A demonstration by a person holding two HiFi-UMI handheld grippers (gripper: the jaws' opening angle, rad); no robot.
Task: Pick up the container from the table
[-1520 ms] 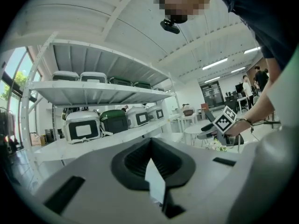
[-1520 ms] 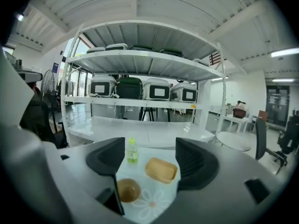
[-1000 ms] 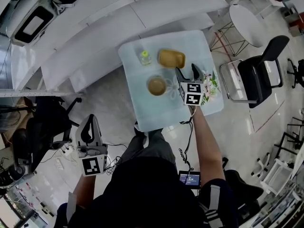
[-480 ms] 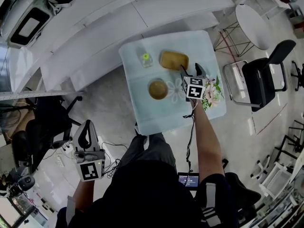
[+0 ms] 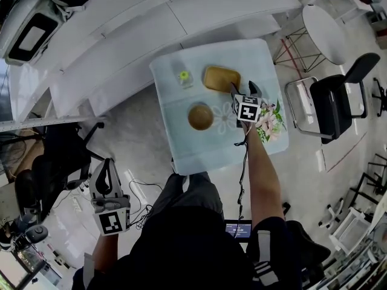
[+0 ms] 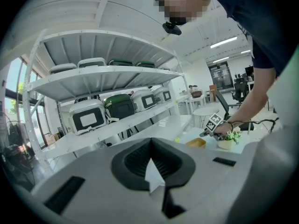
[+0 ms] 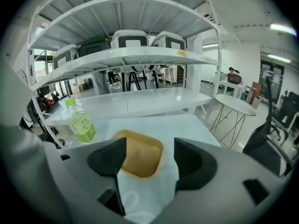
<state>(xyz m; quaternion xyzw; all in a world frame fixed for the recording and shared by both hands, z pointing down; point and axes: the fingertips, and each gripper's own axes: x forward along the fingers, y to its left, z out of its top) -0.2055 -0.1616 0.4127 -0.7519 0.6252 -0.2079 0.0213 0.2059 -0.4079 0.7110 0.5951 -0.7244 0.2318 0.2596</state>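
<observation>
Two grippers, one at work. Nearest, left gripper (image 5: 104, 169) shut and empty, parked low, well off surface (image 5: 181, 147), out of way. Farther, right gripper (image 5: 243, 88) wide open, angled down at tan container (image 7: 139, 155) toward surface's far edge, lined up to straddle it, no contact. Container's sides partly masked by jaws. Beyond, bottle (image 7: 80, 120), label unreadable.

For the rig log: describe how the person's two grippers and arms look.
Both the left gripper and right gripper are light grey shells with black ribbed pads, each carrying a white cube printed with black square markers. A black cable runs from the right one along the arm. The sleeve is short and dark with pale stripes.
</observation>
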